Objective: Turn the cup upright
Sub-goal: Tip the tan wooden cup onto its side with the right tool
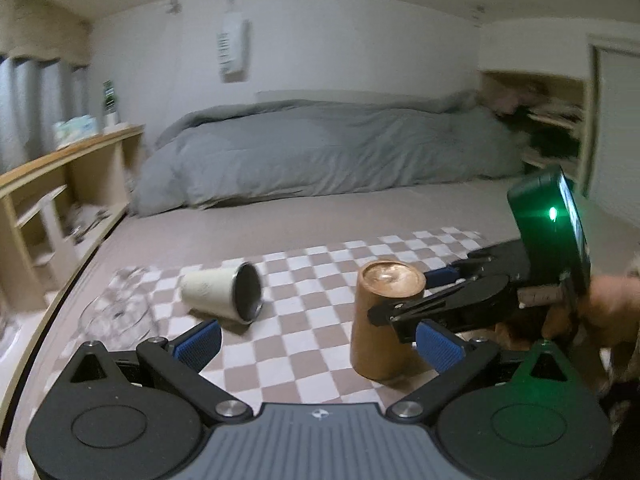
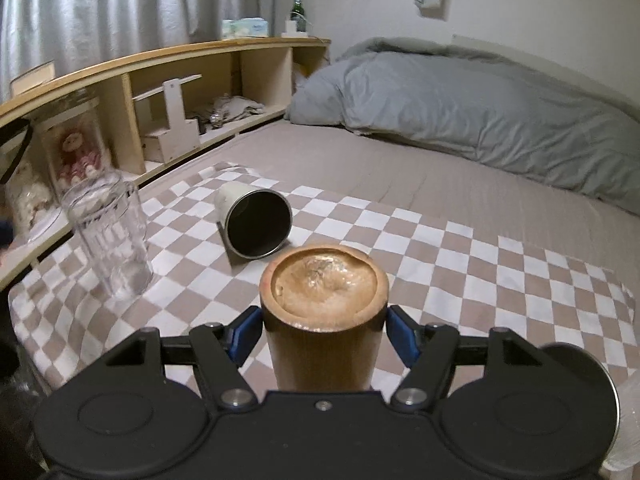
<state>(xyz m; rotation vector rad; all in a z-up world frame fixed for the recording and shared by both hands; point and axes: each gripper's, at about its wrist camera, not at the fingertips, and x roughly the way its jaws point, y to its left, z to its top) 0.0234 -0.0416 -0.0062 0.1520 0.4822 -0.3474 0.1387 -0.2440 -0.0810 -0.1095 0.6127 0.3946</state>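
Note:
A brown wooden cup [image 1: 382, 320] stands on the checkered cloth [image 1: 304, 264] with a closed, dished end facing up. In the right wrist view the wooden cup [image 2: 324, 320] sits between my right gripper's blue pads [image 2: 242, 334]; the jaws stand just off its sides. My right gripper [image 1: 408, 304] reaches in from the right in the left wrist view. A cream cup [image 1: 224, 294] with a dark inside lies on its side, also in the right wrist view [image 2: 256, 224]. My left gripper [image 1: 316, 346] is open and empty, between the two cups.
A clear glass tumbler [image 2: 110, 236] stands at the cloth's left edge; it also shows in the left wrist view [image 1: 114, 312]. A wooden shelf [image 2: 168, 92] runs along the left. A grey duvet [image 2: 460, 100] lies at the far end of the bed.

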